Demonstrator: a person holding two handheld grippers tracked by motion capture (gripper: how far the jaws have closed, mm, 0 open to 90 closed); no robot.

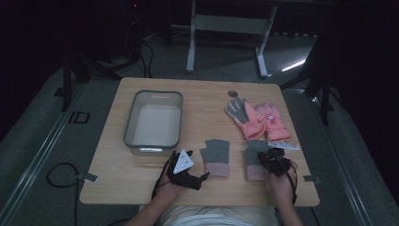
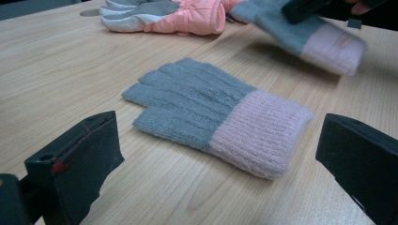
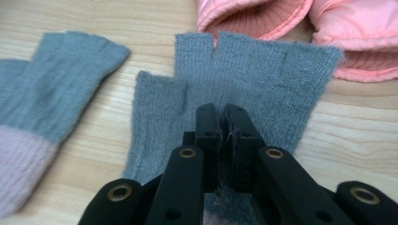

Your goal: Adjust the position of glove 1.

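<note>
Bin (image 1: 154, 117) sits empty at the left of the table (image 1: 202, 96), so nothing is packed yet, judging by its bare floor. Right of the bin and nearer the person, the left gripper (image 1: 200, 178) rests with its jaws spread wide and nothing between them, aimed at the first knit glove (image 2: 220, 115), which lies flat just right of the bin's near corner. Further right of the bin, the right gripper (image 3: 224, 123) has its jaws pinched tight on the second knit glove (image 3: 244, 79), which looks slightly lifted off the wood. Beyond it, well right of the bin, 2 pink ski gloves (image 1: 261, 121) lie untouched. By my reading, 1 glove is gripped and all 4 are left to go in.
</note>
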